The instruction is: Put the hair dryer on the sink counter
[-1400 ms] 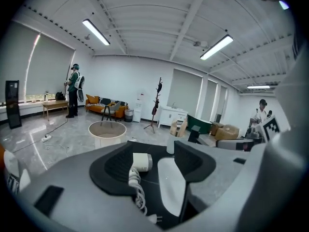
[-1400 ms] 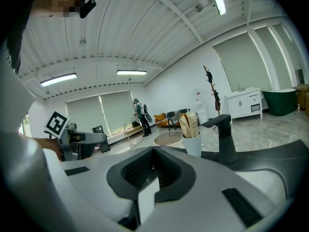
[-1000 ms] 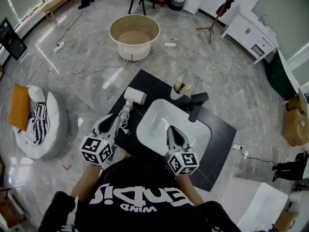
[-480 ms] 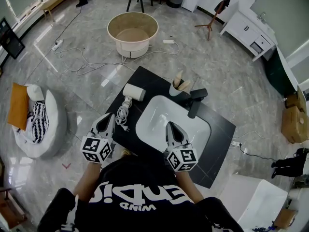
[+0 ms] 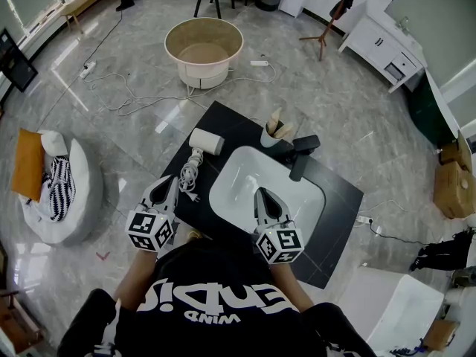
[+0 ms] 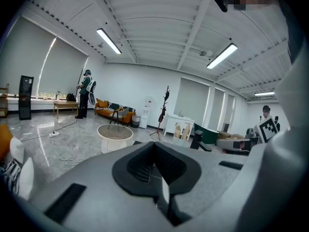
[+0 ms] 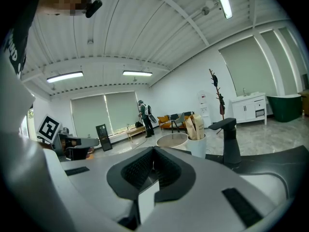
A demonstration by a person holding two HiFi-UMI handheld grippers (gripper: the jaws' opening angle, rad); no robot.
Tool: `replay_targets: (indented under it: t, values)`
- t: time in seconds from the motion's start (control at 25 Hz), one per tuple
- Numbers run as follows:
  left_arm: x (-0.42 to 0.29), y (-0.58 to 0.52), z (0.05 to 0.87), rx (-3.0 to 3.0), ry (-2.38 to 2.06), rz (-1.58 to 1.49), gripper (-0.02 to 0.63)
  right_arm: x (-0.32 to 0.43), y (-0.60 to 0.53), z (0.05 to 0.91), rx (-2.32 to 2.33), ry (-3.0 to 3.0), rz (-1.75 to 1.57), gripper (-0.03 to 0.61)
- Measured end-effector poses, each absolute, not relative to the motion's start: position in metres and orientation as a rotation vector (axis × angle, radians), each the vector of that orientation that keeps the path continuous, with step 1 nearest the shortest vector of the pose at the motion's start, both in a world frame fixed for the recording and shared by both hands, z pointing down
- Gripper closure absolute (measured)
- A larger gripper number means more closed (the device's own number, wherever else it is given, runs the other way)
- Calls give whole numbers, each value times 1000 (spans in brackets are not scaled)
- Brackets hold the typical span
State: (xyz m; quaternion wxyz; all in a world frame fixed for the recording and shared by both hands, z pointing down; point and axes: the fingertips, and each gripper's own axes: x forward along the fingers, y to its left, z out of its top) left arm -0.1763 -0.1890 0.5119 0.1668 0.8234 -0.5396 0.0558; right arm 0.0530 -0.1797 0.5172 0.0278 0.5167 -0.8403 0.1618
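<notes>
Since a second ago the left tool [image 5: 168, 184] has been drawn back off the hair dryer [image 5: 206, 142]. The hair dryer is left lying on the black surface [image 5: 232, 127], just left of the sink [image 5: 294, 208], with its cord [image 5: 189, 175] bunched beside it. Both tools are clenched on nothing; the right tool [image 5: 260, 194] is held over the sink's near edge. The task is judged done, with only pulling away left. The hair dryer is not shown in either gripper view, and its switch and plug are too small to be made out.

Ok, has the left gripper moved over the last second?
Yes. The left gripper has drawn back toward the person, off the cord of the hair dryer, judged against the sink counter.
</notes>
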Motion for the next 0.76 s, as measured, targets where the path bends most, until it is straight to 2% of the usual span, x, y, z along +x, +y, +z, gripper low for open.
replay_targets:
  t: [0.76]
  values:
    - [-176,-197,514,2352,-1555,195,604,53,-183,517,1591,-2587,499,555]
